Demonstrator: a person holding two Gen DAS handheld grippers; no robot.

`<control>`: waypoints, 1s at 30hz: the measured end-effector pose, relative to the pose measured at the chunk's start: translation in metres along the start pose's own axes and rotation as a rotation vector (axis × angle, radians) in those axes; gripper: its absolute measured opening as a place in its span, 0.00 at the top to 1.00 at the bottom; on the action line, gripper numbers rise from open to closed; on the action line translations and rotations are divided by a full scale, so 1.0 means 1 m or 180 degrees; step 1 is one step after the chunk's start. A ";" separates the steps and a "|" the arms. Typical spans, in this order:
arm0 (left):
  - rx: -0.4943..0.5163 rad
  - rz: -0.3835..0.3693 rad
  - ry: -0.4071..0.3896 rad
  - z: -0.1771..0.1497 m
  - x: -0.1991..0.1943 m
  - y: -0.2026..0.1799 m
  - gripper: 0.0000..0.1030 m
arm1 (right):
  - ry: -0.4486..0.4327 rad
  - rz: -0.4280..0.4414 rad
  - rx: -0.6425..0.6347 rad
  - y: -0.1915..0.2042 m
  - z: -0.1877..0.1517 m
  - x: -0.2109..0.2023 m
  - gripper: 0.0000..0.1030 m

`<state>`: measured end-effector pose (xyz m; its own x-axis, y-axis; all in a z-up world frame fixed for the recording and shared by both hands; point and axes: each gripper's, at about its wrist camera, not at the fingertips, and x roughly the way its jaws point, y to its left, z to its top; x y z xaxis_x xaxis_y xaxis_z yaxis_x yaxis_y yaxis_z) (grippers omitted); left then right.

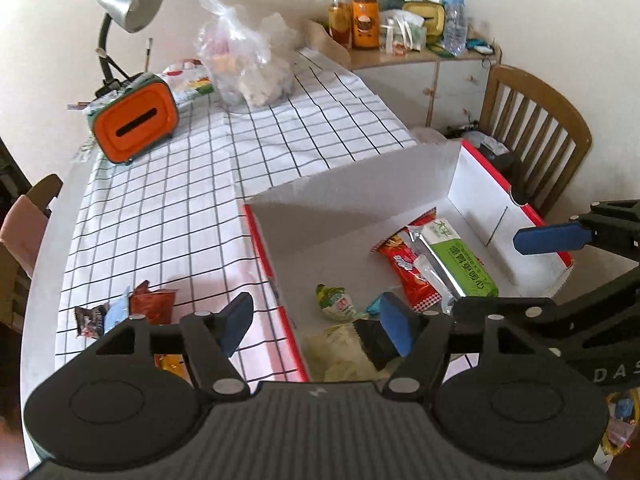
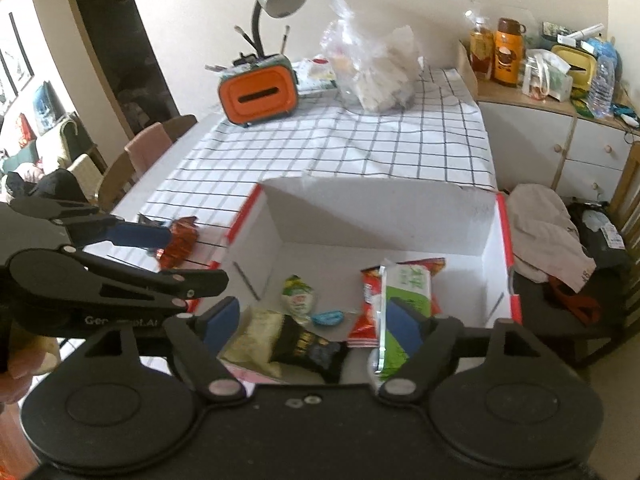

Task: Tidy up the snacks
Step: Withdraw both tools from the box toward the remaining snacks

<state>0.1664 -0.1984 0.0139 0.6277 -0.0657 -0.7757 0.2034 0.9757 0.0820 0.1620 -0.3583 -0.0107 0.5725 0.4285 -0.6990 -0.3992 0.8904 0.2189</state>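
Observation:
A white cardboard box with red edges (image 1: 276, 280) (image 2: 496, 240) stands on the checked tablecloth. Inside lie a green biscuit pack (image 1: 460, 260) (image 2: 404, 284), a red snack pack (image 1: 404, 268) (image 2: 368, 304), a small green-white sachet (image 1: 336, 300) (image 2: 298, 296), a blue candy (image 2: 328, 317) and a black and yellow packet (image 1: 340, 348) (image 2: 296, 344). Loose wrappers (image 1: 152, 304) (image 2: 180, 240) lie on the cloth left of the box. My left gripper (image 1: 320, 324) is open and empty over the box's near left wall. My right gripper (image 2: 316, 326) is open and empty above the box's near side.
An orange tissue box (image 1: 136, 124) (image 2: 260, 96), a desk lamp (image 1: 128, 4) and a clear plastic bag (image 1: 248, 60) (image 2: 372, 68) sit at the table's far end. A cluttered cabinet (image 1: 420, 28) and a wooden chair (image 1: 532, 128) stand to the right.

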 end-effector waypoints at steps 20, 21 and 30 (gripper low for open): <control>-0.0176 0.0023 -0.0445 -0.052 -0.048 0.109 0.14 | -0.0211 0.0081 -0.0055 0.097 0.000 0.009 0.02; -0.0185 0.0021 -0.0458 -0.054 -0.048 0.118 0.13 | -0.0201 0.0081 -0.0067 0.104 0.000 0.013 0.02; -0.0108 0.0259 -0.0412 -0.074 -0.035 0.189 0.13 | -0.0045 0.0003 -0.0155 0.158 0.004 0.059 0.02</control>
<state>0.1271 0.0042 0.0102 0.7331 -0.0105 -0.6801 0.1239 0.9852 0.1183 0.1356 -0.1923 -0.0144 0.5821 0.4319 -0.6889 -0.4341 0.8815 0.1859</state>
